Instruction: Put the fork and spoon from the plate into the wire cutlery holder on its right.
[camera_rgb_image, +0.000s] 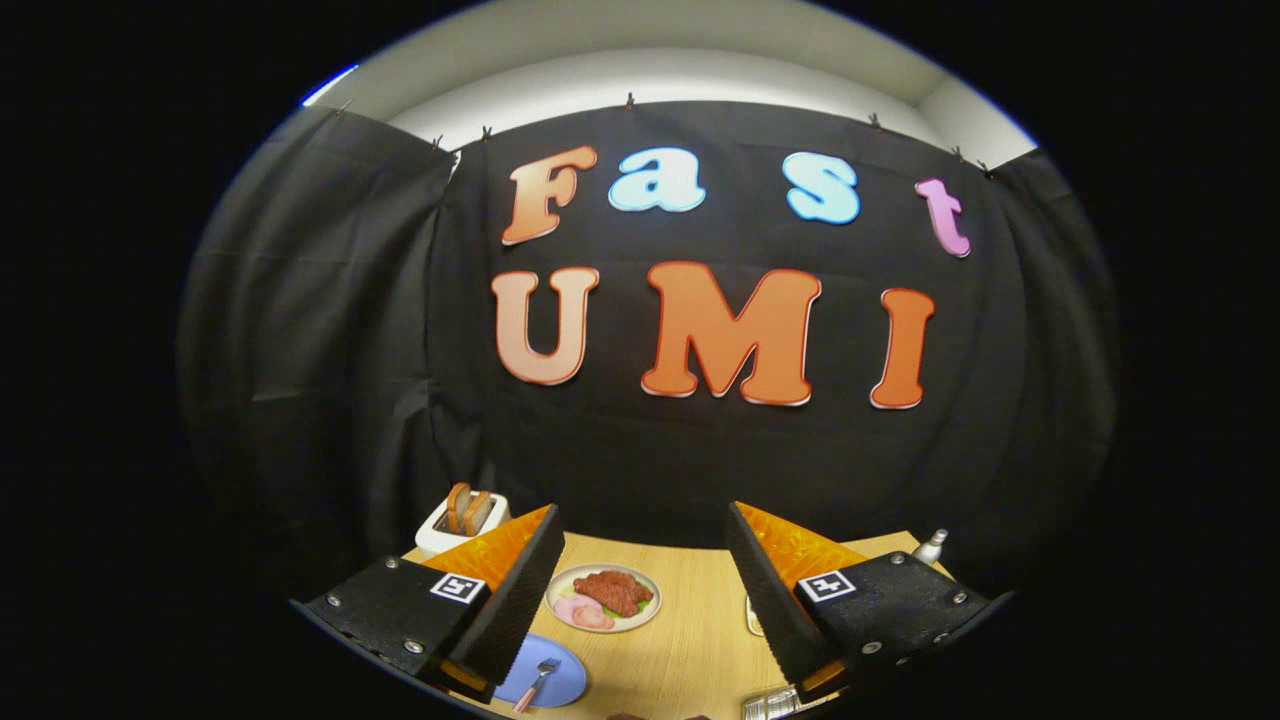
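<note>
- Two black, wedge-shaped fingers (520, 600) with ribbed inner faces and orange backs stand wide apart; the gripper (645, 590) holds nothing, and bare tabletop shows through the gap between the fingers.
- Each finger's black base block carries a small square black-and-white marker and round screw heads.
- The table (690, 640) is pale wood with a fine grain, smooth and matt; its far edge curves against the black cloth wall.
- The blue plate (560, 685) is round and glossy, lying just beside the left finger's tip and partly hidden by it.
- On that plate rests the fork (540, 680), with a pinkish handle and silvery tines (the spoon cannot be made out from here).
- A white round plate (650, 615) sits beyond the blue one, between the fingers, bearing a rough reddish-brown piece of food, pink slices and a bit of green.
- A white toaster (440, 530), boxy with rounded corners, stands at the far left table edge behind the left finger, with two brown toast slices upright in it.
- A small white bottle (930, 545) stands at the far right edge.
- By the right finger's tip a silvery wire object (770, 705) shows, too cut off to say for certain that it is the cutlery holder.
- Open wood lies between the plates and the right finger.
</note>
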